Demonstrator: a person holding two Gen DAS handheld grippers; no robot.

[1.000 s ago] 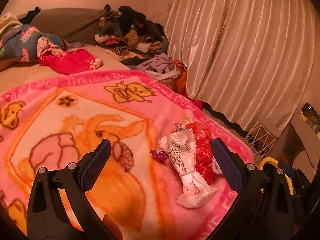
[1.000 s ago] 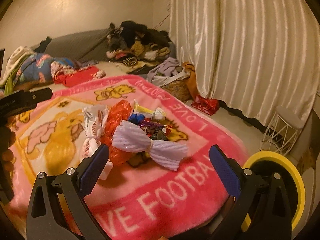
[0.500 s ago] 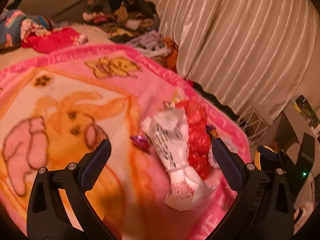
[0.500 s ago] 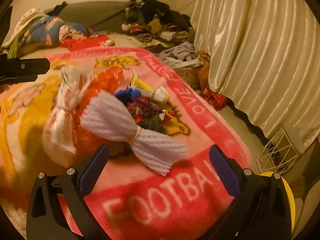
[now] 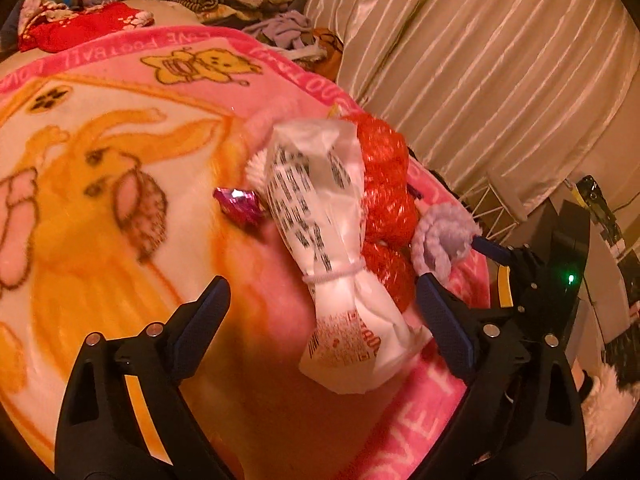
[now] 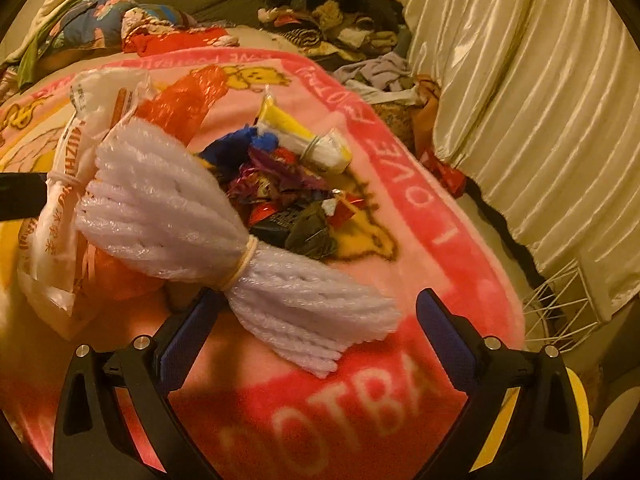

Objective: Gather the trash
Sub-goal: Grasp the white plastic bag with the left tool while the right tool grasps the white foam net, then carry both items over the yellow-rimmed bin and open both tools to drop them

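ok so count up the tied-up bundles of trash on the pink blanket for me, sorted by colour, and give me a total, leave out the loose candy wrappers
White printed plastic bag bundle: 1
Red-orange plastic bag bundle: 1
White foam net bundle: 1
Yellow and white wrapper bundle: 1
Total: 4

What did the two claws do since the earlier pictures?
Both claws dropped closer to the trash and their jaws have just been closing a little: the left claw around the white printed bag, the right claw around the white foam net. Neither grips yet. The trash stayed on the pink blanket.
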